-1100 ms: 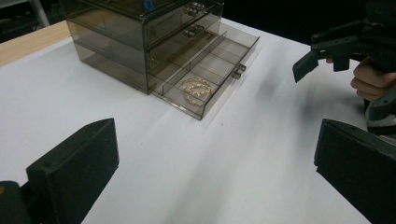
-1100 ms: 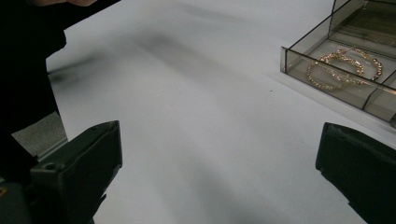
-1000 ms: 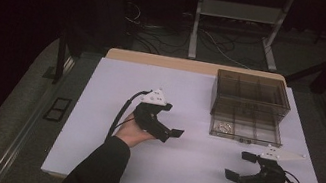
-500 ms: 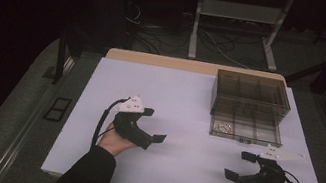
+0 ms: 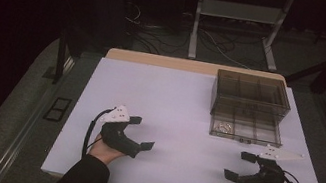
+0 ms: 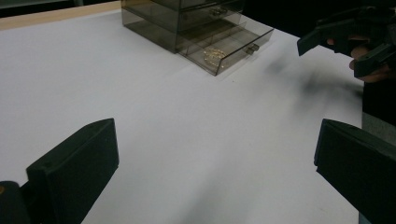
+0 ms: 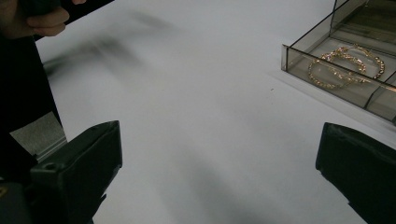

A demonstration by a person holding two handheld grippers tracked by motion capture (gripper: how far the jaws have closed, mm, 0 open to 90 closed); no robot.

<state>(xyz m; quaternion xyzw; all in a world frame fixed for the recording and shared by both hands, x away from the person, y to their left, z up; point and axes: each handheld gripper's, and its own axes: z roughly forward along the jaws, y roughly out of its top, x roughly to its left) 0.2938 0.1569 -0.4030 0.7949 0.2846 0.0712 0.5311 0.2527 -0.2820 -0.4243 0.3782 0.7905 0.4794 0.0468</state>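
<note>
Currently both of your hand-held grippers sit low over the white desk (image 5: 184,105), on your side of the smoky clear drawer box (image 5: 251,94).

Left hand-held gripper (image 5: 142,133): jaws spread wide, nothing between them. It lies well to the left of the drawer box and nearer to you. In the left gripper view its two black jaws frame bare desk, with the drawer box (image 6: 196,23) ahead at the far edge.

Right hand-held gripper (image 5: 239,166): jaws likewise released and empty. It lies just on your side of the drawer box's open drawer (image 5: 245,129), slightly to the right of the drawer's front. In the right gripper view the drawer's near corner (image 7: 299,58) stands ahead and to the right of the jaws.

Drawer: pulled out of the bottom of the box toward you, divided into compartments. The gold hoop earrings (image 5: 222,128) lie in its front left compartment; the right gripper view shows them as overlapping beaded rings (image 7: 345,65) flat on the drawer floor. Neither gripper touches drawer or earrings.

Your other hand shows blurred at the top left of the right gripper view.
</note>
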